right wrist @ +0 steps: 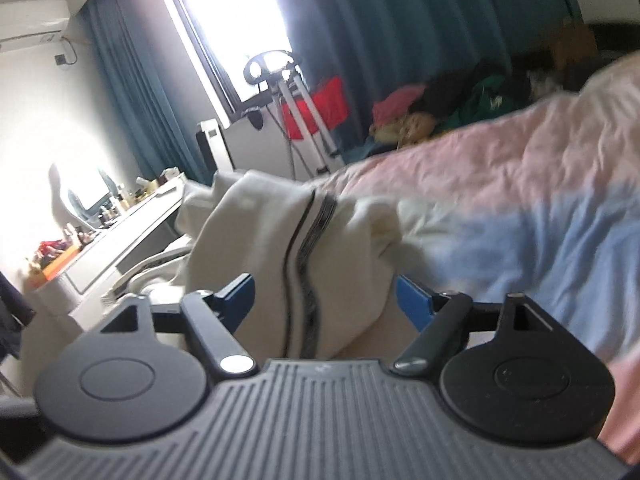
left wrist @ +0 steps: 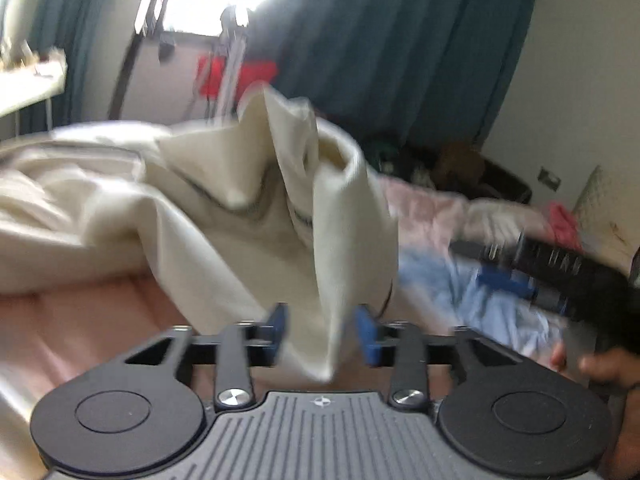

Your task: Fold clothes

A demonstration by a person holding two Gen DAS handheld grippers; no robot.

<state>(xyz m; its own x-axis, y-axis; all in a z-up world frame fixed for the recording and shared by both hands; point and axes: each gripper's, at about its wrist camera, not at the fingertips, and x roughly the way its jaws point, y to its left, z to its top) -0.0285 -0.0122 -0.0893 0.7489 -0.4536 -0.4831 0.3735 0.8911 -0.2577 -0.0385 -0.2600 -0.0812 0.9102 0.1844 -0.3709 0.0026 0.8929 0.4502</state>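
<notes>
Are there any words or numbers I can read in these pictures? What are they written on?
No text reads clearly in either view.
Pale marks on the other tongs' black body, seen from the left wrist: too blurred to read.
Small mark on the cream garment: too blurred to tell whether it is writing.
White mark on the green cloth in the far pile: too small to read.
Bottles on the desk: labels too small.
</notes>
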